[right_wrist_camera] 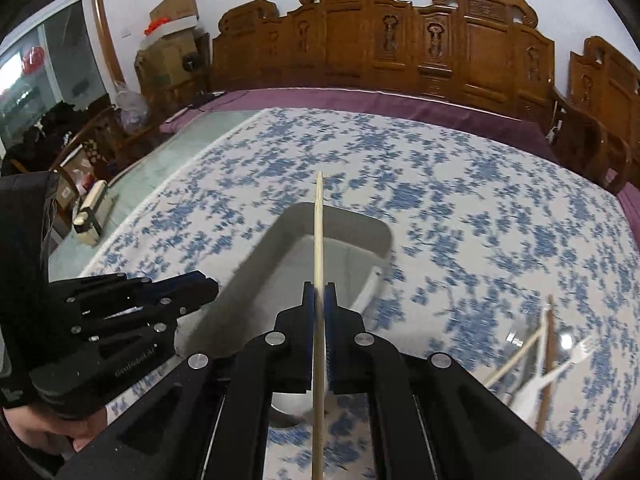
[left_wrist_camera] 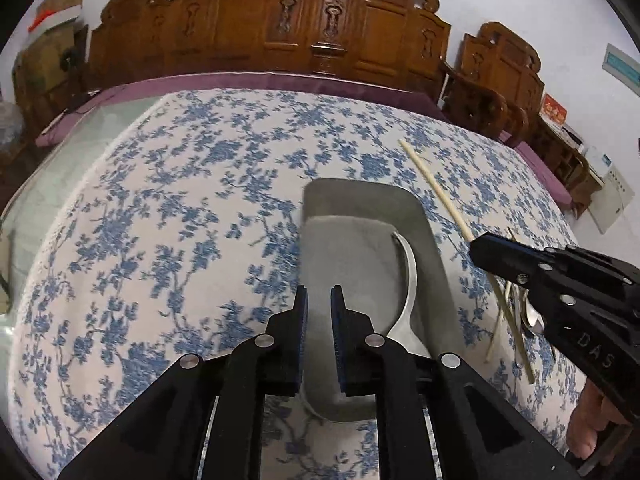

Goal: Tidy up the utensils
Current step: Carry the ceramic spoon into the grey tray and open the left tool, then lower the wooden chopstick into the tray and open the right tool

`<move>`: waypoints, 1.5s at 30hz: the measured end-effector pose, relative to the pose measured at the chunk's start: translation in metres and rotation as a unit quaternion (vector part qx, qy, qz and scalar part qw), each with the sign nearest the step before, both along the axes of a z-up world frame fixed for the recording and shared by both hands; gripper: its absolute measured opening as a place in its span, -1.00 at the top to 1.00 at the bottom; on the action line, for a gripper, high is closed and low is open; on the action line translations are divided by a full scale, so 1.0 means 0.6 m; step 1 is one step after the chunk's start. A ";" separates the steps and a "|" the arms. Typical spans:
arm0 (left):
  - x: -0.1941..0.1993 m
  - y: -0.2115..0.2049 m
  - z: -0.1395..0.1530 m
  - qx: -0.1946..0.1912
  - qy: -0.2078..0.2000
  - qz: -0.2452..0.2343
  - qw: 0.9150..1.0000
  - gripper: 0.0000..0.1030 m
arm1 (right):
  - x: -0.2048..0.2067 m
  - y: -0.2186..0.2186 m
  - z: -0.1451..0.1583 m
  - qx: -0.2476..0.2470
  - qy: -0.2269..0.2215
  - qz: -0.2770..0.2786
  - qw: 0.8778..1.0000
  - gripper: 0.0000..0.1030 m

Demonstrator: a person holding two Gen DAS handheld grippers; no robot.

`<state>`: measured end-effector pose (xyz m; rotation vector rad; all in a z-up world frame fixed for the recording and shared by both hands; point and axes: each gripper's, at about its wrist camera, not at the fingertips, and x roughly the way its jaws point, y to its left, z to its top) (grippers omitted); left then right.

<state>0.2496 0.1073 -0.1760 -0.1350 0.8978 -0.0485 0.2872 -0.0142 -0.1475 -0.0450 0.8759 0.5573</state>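
Over the grey tray (right_wrist_camera: 340, 216), right hand-held gripper (right_wrist_camera: 319, 292) clenched on a chopstick (right_wrist_camera: 319, 232), left hand-held gripper (left_wrist_camera: 319, 294) released, "DAS" lettering

Utensils counted on the floral cloth

One grey rectangular tray (left_wrist_camera: 424, 216), one steel spoon (left_wrist_camera: 406, 284) inside; three pale wooden chopsticks (right_wrist_camera: 319, 248), one white plastic fork (right_wrist_camera: 576, 356).

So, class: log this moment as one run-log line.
left claw: open, empty, over tray | right claw: shut on chopstick | spoon: in tray
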 end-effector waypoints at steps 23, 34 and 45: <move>0.004 0.045 0.009 0.006 -0.011 0.030 0.999 0.40 | 0.044 0.037 -0.086 0.029 0.053 -0.043 0.997 0.88; 0.000 0.033 0.014 0.021 -0.018 0.026 0.999 0.10 | 0.035 0.029 -0.082 0.041 0.056 -0.024 0.997 0.87; -0.010 0.004 0.023 0.029 -0.033 0.004 0.999 -0.45 | -0.021 -0.066 -0.024 0.028 -0.012 -0.020 0.999 0.87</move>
